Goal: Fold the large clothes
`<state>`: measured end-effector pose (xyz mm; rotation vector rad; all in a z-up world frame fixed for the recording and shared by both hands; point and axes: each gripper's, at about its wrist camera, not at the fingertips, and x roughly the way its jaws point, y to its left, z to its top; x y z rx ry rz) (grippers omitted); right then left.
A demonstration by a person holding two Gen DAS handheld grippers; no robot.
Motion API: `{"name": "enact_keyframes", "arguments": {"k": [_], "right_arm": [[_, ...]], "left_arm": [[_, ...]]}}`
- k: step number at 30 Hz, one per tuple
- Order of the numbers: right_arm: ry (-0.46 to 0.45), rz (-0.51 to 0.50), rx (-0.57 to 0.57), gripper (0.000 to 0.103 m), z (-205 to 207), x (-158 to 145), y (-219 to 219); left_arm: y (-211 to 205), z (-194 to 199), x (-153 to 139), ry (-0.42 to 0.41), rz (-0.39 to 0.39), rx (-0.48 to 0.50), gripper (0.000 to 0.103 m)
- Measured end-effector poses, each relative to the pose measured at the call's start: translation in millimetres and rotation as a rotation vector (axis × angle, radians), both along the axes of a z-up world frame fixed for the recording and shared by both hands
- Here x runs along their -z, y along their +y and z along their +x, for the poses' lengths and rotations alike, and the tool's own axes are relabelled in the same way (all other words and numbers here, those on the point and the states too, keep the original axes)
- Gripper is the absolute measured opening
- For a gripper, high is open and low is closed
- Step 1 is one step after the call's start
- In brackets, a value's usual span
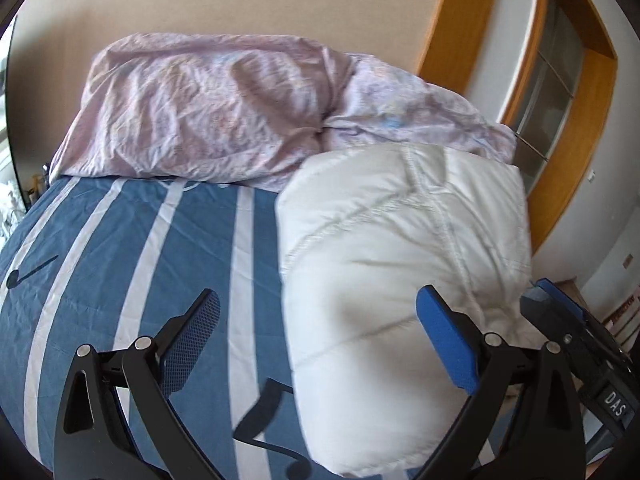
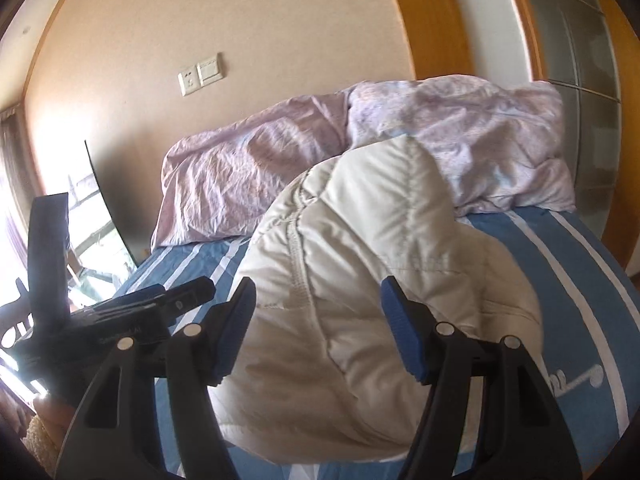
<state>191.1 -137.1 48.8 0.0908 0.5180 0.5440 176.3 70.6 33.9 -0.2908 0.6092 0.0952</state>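
Both grippers spread wide and empty above a folded jacket.

The left gripper (image 1: 318, 340) and right gripper (image 2: 318, 328) hold nothing; the puffy white quilted jacket (image 2: 360, 280), folded into a bundle, lies on the blue-and-white striped bedsheet (image 1: 140, 248), crumpled pale-lilac pillows (image 1: 208, 112) at twelve o'clock.

We are in a home bedroom. A bed (image 1: 120, 260) with a blue-and-white striped sheet fills the view, with pink pillows (image 1: 192, 112) crumpled at its head against a beige wall (image 2: 200, 12). A switch and socket plate (image 2: 201, 73) sits above them. To the right we see wood-framed frosted glass doors (image 1: 556, 64), and daylight comes in at the left.
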Motion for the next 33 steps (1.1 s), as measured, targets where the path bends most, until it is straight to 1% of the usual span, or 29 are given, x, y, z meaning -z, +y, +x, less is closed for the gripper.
{"name": "enact_keyframes", "arguments": {"k": [2,5,6,9,10,12,13,14,19,24,31,33], "right_arm": [[-0.003,-0.024,-0.028,0.061,4,2,14],[0.001,-0.049,-0.043,0.057,16,6,27],[0.001,-0.055,-0.041,0.057,19,8,27],[0.003,-0.089,0.015,0.055,36,12,26],[0.013,-0.093,0.042,0.05,45,14,21],[0.045,-0.085,0.07,0.044,59,19,12],[0.055,-0.091,0.086,0.038,64,22,9],[0.064,-0.096,0.099,0.037,69,26,5],[0.118,-0.083,0.146,0.034,93,42,-12],[0.162,-0.08,0.185,0.033,117,54,-27],[0.203,-0.057,0.199,0.032,137,67,-43],[0.213,-0.052,0.199,0.032,142,70,-47]], "left_arm": [[13,7,8,0.013,-0.011,-0.027,0.1],[21,19,18,0.035,-0.014,-0.037,0.1],[21,21,19,0.036,-0.012,-0.035,0.1],[13,28,23,0.037,0.0,-0.02,0.1],[9,30,23,0.03,0.001,-0.009,0.1],[2,33,22,0.018,0.017,0.0,0.1],[-4,36,21,0.012,0.032,0.008,0.1],[-8,38,20,0.008,0.044,0.014,0.1],[-29,55,15,0.005,0.088,0.047,0.1],[-44,72,16,0.013,0.12,0.067,0.102],[-62,91,19,0.017,0.151,0.091,0.102],[-65,97,20,0.024,0.148,0.099,0.102]]}}
